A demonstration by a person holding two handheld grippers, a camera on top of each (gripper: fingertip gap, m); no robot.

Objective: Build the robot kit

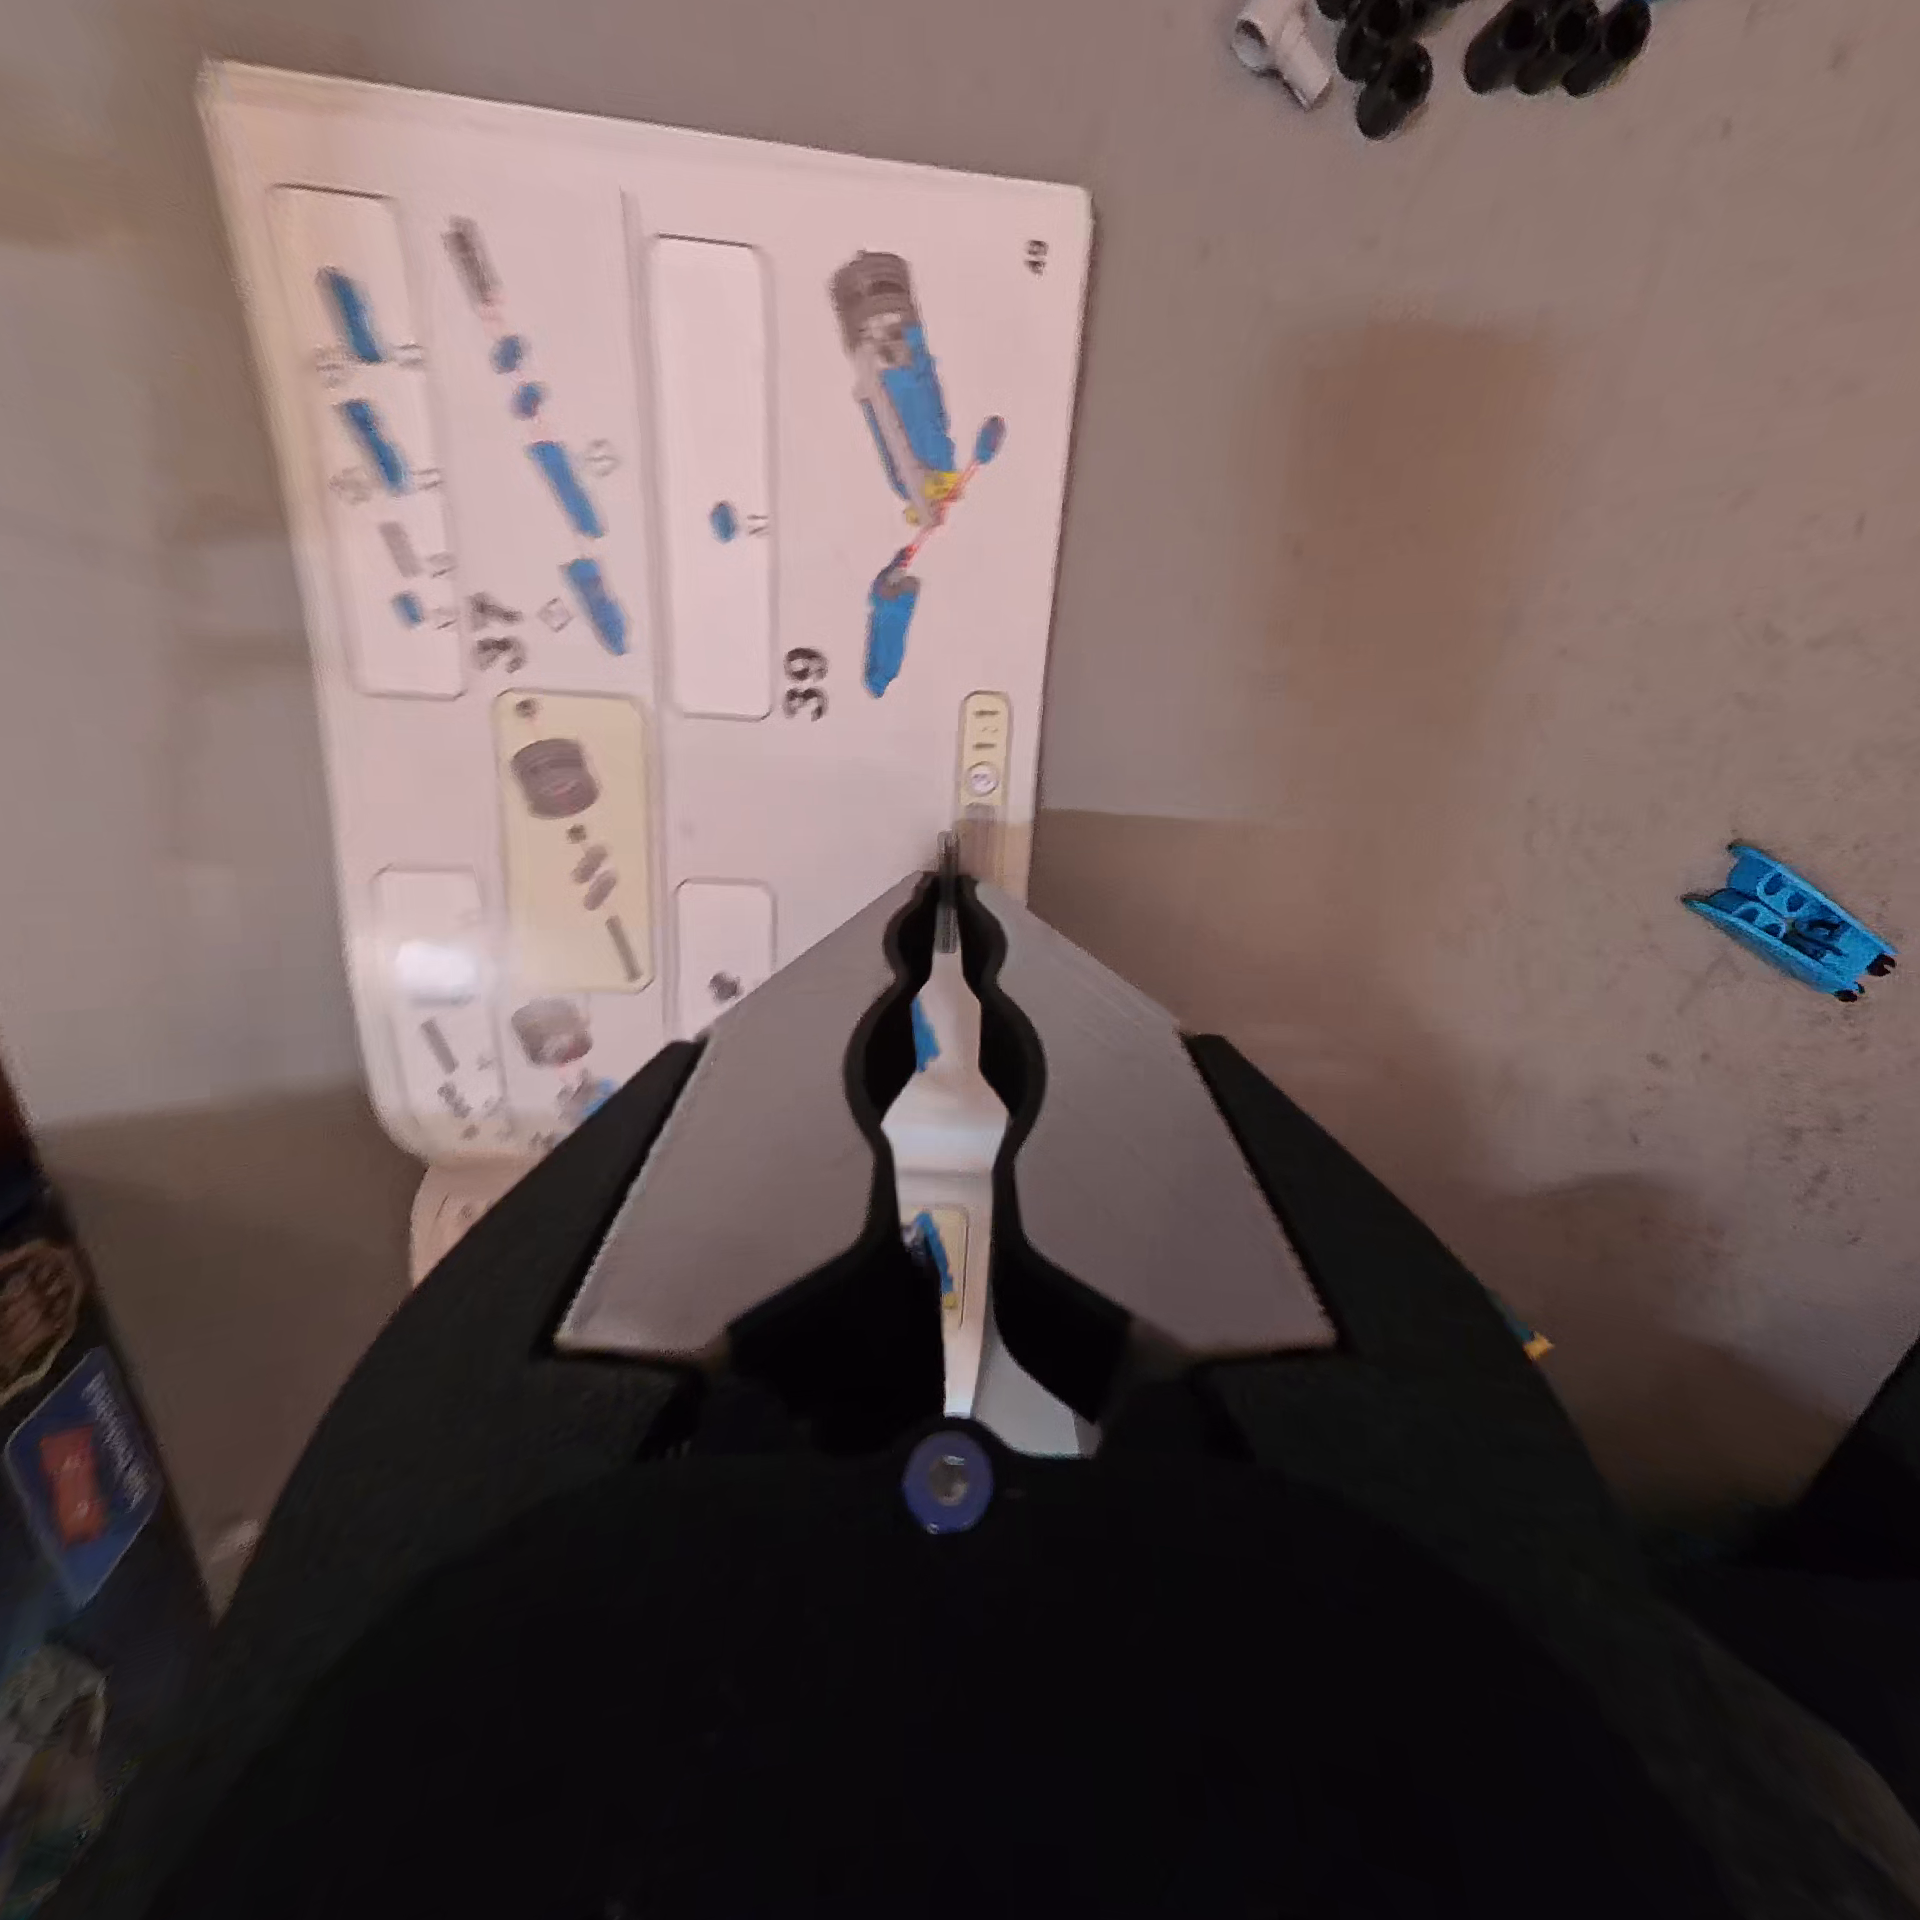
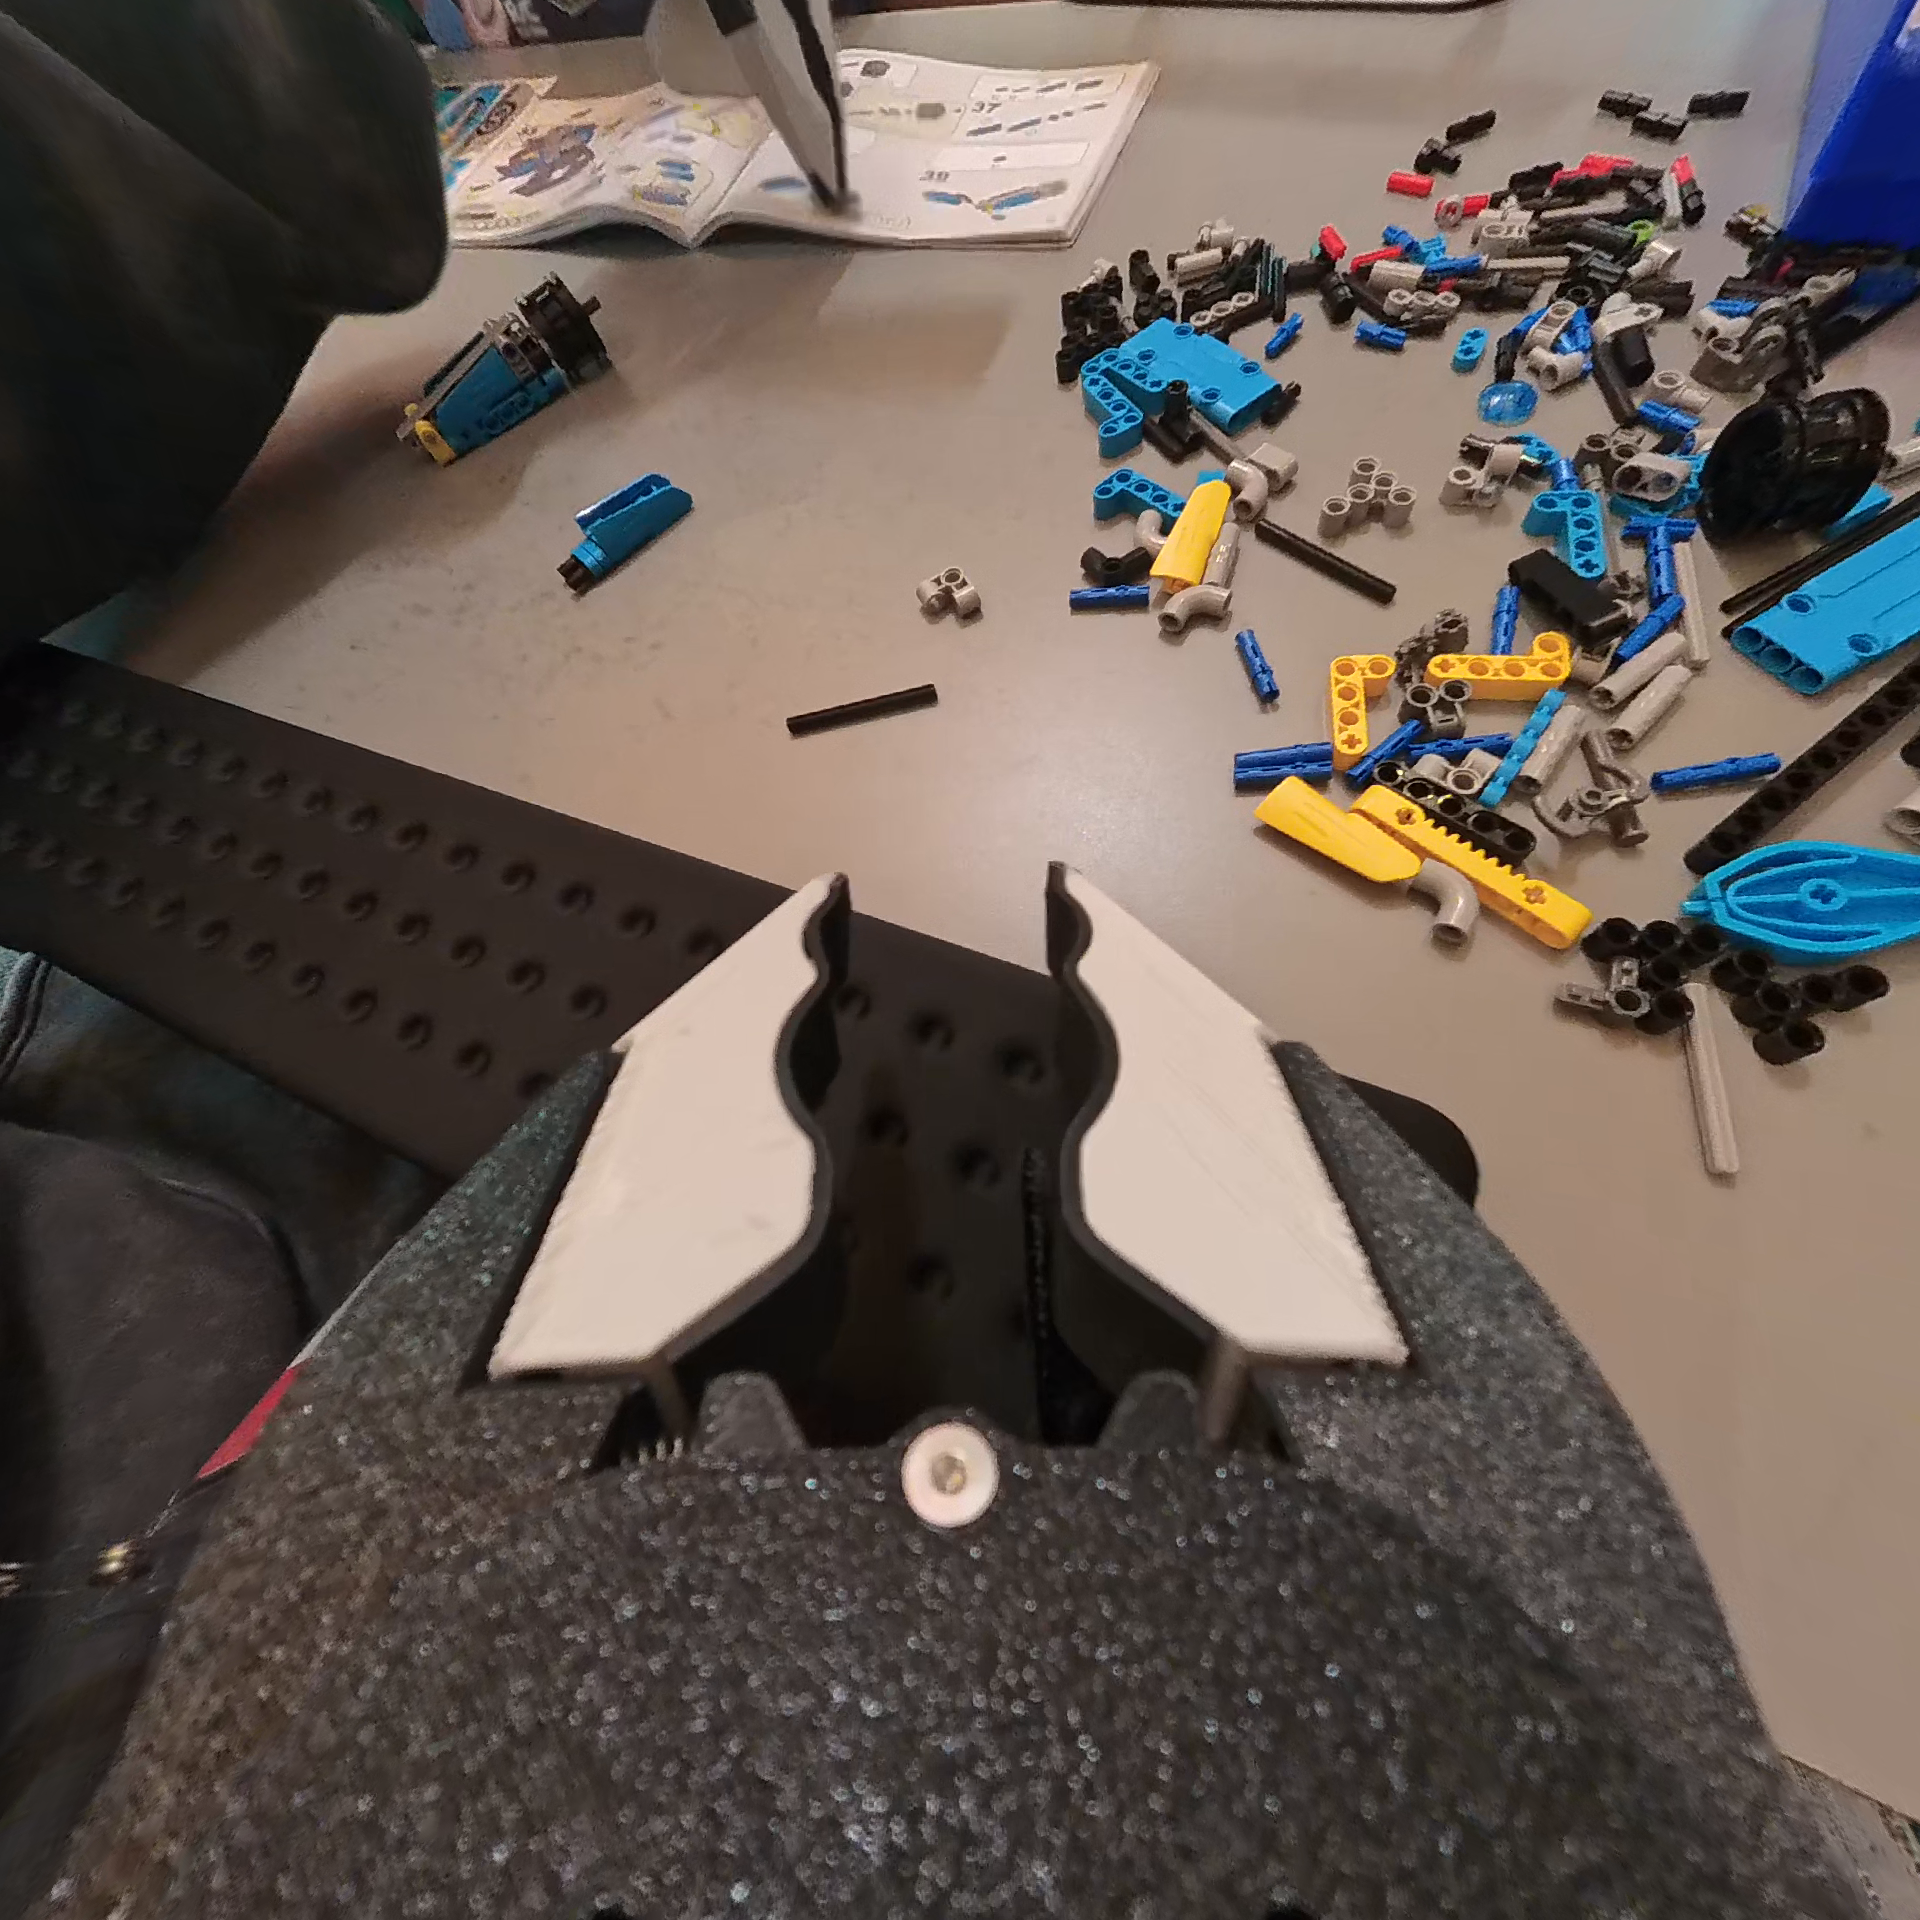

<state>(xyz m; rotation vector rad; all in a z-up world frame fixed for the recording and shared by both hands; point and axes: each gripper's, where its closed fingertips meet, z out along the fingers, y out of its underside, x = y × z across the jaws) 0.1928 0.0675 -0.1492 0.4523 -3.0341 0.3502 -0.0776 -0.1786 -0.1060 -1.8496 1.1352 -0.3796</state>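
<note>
Left gripper (image 1: 948, 883) closed on thin grey pin (image 1: 948, 904), held over lower edge of instruction booklet (image 1: 665, 468). Right gripper (image 2: 945, 894) open, empty, above perforated black chair arm (image 2: 312, 883); black rod (image 2: 860, 711) ahead, lying crosswise.

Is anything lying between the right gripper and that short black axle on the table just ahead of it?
Nothing visible. The open right gripper sits over the edge of a perforated black panel; beyond it only bare table reaches the axle. The grey connector lies past the axle.
</note>
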